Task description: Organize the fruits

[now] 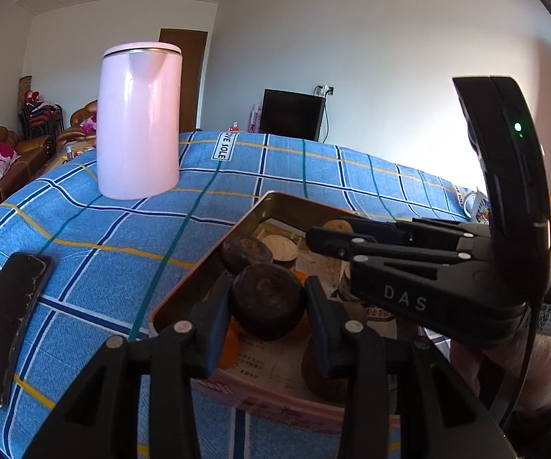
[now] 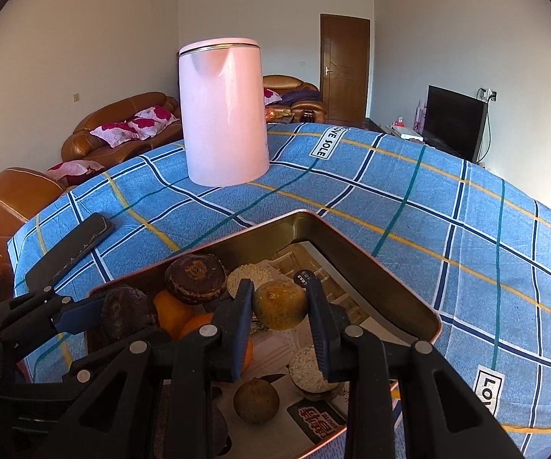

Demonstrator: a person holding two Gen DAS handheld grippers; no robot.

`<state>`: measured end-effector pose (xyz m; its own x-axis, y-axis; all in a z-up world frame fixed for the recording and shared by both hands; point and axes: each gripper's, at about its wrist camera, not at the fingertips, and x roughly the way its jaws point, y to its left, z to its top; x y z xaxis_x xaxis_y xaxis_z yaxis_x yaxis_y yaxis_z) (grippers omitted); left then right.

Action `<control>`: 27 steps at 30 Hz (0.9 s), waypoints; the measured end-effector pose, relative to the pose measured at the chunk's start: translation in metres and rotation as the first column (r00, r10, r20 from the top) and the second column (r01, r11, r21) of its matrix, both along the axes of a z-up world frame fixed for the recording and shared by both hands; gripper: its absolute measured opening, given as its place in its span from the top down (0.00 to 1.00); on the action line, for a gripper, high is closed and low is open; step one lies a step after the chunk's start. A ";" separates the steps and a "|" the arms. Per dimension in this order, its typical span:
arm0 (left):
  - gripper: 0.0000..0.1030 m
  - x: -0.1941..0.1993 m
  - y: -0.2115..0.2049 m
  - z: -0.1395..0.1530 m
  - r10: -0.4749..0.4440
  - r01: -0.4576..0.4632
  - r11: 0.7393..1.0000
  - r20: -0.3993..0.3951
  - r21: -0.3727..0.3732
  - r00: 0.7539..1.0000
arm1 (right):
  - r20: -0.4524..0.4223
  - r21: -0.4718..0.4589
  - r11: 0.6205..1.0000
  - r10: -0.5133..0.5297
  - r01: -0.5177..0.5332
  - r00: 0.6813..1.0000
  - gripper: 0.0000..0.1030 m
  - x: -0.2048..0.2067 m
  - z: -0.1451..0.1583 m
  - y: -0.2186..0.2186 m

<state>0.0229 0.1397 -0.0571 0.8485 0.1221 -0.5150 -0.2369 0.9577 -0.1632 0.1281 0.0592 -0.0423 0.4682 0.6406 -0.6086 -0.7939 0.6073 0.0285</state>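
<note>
Left gripper [image 1: 267,302] clamps a dark brown fruit [image 1: 267,300] at lower centre. Right gripper [image 2: 280,306] grips a yellow-green fruit [image 2: 281,305] over the tin [image 2: 367,256].

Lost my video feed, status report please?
Left gripper shut on dark brown fruit. Right gripper shut on yellow-green fruit. Both over tin. Nothing blocking.

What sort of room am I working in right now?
Most likely a home living room: brown leather sofas with floral cushions, a black flat television by the wall, and a pink electric kettle on the blue plaid tablecloth.
</note>
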 end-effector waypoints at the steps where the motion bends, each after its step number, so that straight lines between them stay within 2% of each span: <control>1: 0.62 0.000 0.000 -0.001 -0.002 0.002 1.000 -0.003 -0.001 1.000 | -0.001 -0.003 1.000 0.000 0.000 1.000 0.71 0.000 0.000 0.001; 7: 0.61 0.002 -0.004 -0.001 -0.009 0.010 1.000 -0.018 0.023 1.000 | -0.022 -0.052 0.999 -0.003 0.002 1.000 0.71 0.003 -0.008 0.008; 11: 0.60 0.002 -0.007 -0.001 -0.017 0.018 0.999 -0.023 0.032 1.000 | -0.051 -0.054 0.999 -0.002 0.000 0.999 0.71 0.007 -0.013 0.007; 14: 0.55 0.001 -0.007 -0.001 -0.012 0.013 0.999 -0.025 0.032 1.000 | -0.061 -0.054 0.999 -0.007 0.004 0.998 0.61 0.008 -0.012 0.005; 15: 0.52 0.000 -0.007 0.000 -0.013 0.014 0.999 -0.023 0.030 1.000 | -0.051 -0.056 0.998 -0.019 0.016 0.999 0.56 0.008 -0.011 0.004; 19: 0.36 -0.008 -0.009 0.006 -0.002 0.001 0.999 0.007 0.045 1.000 | -0.056 -0.022 0.999 -0.026 0.025 0.998 0.52 0.007 -0.005 -0.008; 21: 0.30 -0.013 -0.010 0.011 -0.008 0.007 0.999 0.029 0.041 1.000 | -0.046 0.001 0.999 -0.040 0.040 0.998 0.44 0.005 0.000 -0.017; 25: 0.24 -0.023 -0.014 0.019 -0.008 0.004 0.999 0.065 0.054 0.998 | -0.020 0.036 0.997 -0.066 0.066 0.998 0.41 -0.003 0.012 -0.040; 27: 0.13 -0.027 -0.015 0.023 0.000 -0.004 0.998 0.079 0.056 0.997 | -0.003 0.055 0.995 -0.089 0.089 0.996 0.39 -0.008 0.018 -0.053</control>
<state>-0.0036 0.1243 -0.0343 0.8858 0.1509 -0.4389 -0.2275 0.9654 -0.1272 0.1200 0.0059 -0.0245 0.5247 0.6288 -0.5739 -0.7368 0.6731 0.0638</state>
